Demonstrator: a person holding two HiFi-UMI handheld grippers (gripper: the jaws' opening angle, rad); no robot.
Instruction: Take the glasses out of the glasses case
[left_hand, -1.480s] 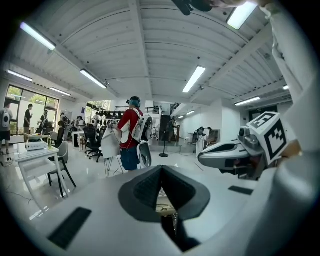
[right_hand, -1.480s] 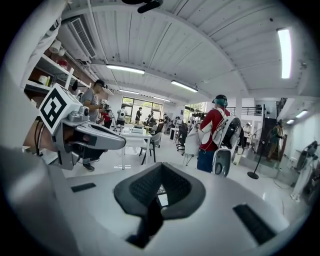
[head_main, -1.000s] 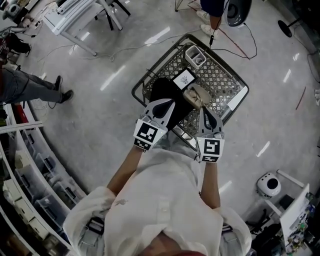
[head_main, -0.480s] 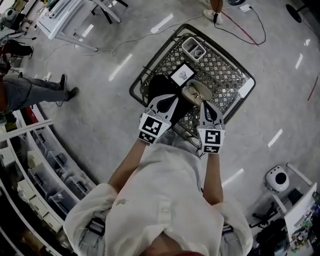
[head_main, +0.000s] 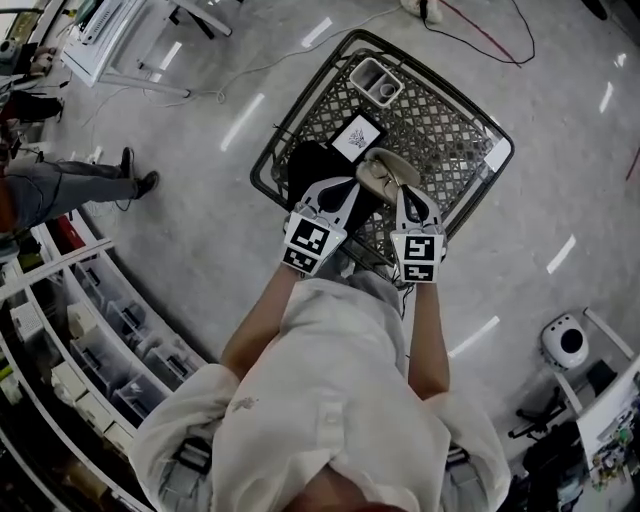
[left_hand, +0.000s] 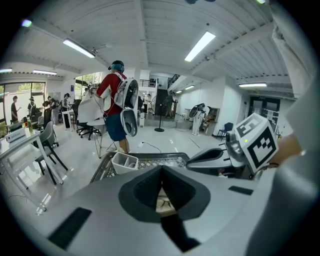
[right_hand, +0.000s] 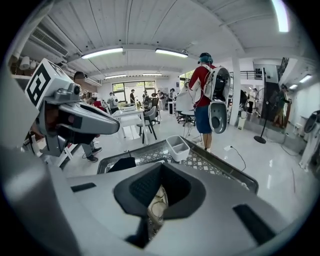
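1. Glasses case (head_main: 380, 172): laid open on the mesh surface (head_main: 450, 140), upper centre of frame; glasses (left_hand: 164, 202) seen inside.
2. Left tongs (head_main: 347, 187): closed, nothing gripped, held just left of the case.
3. Right tongs (head_main: 403, 192): closed, held at the case's lower right end.

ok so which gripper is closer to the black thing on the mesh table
Left. The left gripper is at the black item's near edge; the right gripper is farther right, by the beige glasses case.
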